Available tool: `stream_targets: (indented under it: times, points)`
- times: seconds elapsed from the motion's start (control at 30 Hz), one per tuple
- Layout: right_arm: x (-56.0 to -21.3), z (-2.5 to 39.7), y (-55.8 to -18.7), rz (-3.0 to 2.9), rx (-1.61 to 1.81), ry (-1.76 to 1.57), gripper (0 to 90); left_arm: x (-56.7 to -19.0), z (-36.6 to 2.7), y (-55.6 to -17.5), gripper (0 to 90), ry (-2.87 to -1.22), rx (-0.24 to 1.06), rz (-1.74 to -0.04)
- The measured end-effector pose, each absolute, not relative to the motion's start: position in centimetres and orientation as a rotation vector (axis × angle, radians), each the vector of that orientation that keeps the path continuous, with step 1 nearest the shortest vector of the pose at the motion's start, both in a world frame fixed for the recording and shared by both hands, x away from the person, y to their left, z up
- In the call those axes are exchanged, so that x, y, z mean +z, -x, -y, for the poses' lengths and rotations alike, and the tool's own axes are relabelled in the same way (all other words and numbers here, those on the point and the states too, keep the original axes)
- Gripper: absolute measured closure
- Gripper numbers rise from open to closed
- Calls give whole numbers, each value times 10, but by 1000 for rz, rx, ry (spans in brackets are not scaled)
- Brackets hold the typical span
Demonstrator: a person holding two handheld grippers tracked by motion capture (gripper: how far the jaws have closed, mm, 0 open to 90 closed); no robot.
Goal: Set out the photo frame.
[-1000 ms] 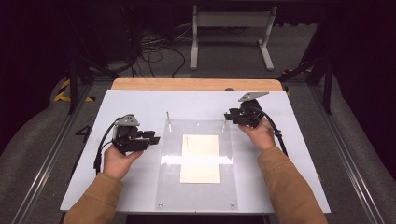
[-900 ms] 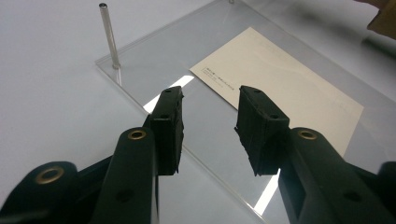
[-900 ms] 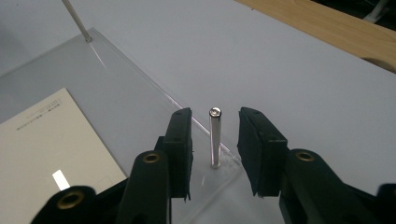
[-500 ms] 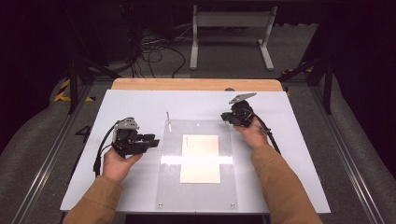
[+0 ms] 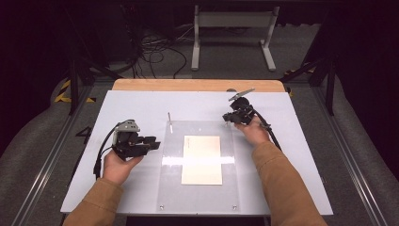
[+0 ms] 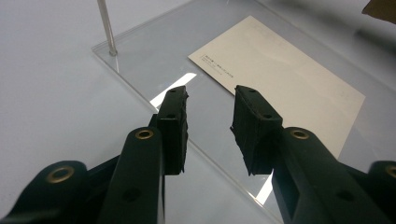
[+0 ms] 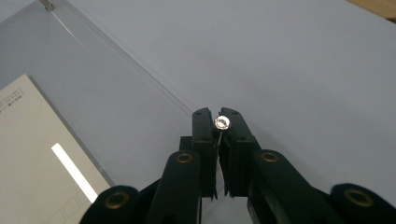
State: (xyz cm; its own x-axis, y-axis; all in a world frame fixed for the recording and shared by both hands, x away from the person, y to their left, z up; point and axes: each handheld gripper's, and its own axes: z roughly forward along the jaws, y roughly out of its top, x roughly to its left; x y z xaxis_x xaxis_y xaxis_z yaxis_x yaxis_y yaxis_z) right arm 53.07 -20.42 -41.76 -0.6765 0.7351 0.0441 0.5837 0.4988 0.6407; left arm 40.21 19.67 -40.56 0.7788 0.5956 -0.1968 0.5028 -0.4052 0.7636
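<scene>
At the top right corner of the clear acrylic sheet (image 5: 197, 165), we are pinching a small metal pin (image 7: 220, 123) in our right gripper (image 7: 219, 122), jaws closed tight on its shaft, its long axis running up between the pads with the round head showing at the tips. The corner is lying just below and left of those tips. Our left gripper (image 6: 210, 126) is hovering over the sheet's left edge, jaws apart and holding nothing; a pale card (image 5: 202, 159) is lying flat under the sheet, and another upright pin (image 6: 106, 25) is standing ahead-left of the left fingers.
</scene>
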Motion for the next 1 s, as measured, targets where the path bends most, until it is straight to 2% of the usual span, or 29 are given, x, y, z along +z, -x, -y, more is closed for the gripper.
stream_targets:
  times: [1.0]
  points:
    - [-414, 201, -546, -2475, 916, -1408, 852, -404, -197, -392, 651, -2100, 132, -780]
